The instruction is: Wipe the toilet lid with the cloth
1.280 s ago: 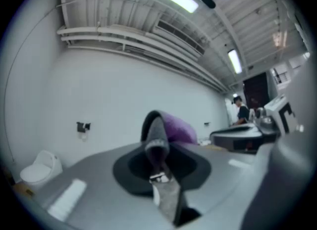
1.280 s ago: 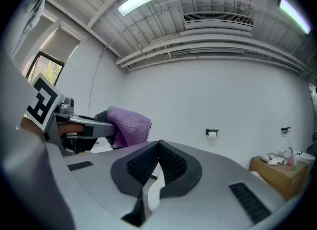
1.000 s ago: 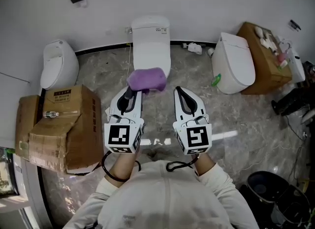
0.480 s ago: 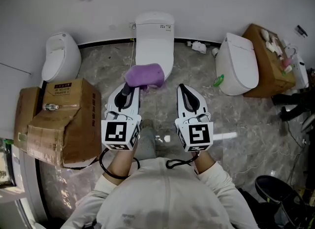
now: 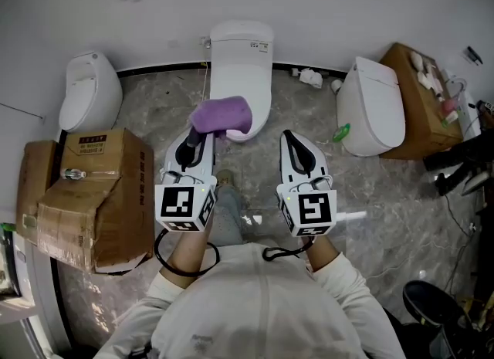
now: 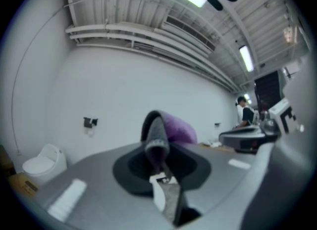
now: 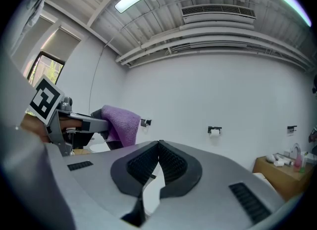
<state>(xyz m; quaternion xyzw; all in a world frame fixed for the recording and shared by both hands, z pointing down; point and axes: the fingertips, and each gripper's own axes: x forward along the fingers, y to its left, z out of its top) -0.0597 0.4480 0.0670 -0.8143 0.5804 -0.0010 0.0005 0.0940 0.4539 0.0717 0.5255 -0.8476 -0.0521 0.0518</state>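
Head view, plush purple cloth (image 5: pixel 224 114), rounded white lid (image 5: pixel 243 76), perhaps plastic

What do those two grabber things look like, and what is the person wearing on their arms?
Both the left gripper and right gripper are white shells, tapering to a point, with black ribbed pads inside. Each carries a cube of black-and-white square markers at the back, with a black cable looping beneath. The sleeves are cream-white.

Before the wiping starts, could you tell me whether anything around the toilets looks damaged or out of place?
Yes: the cardboard box on the person's left is crushed, and a white scrap and a green item lie on the floor beside the right toilet.
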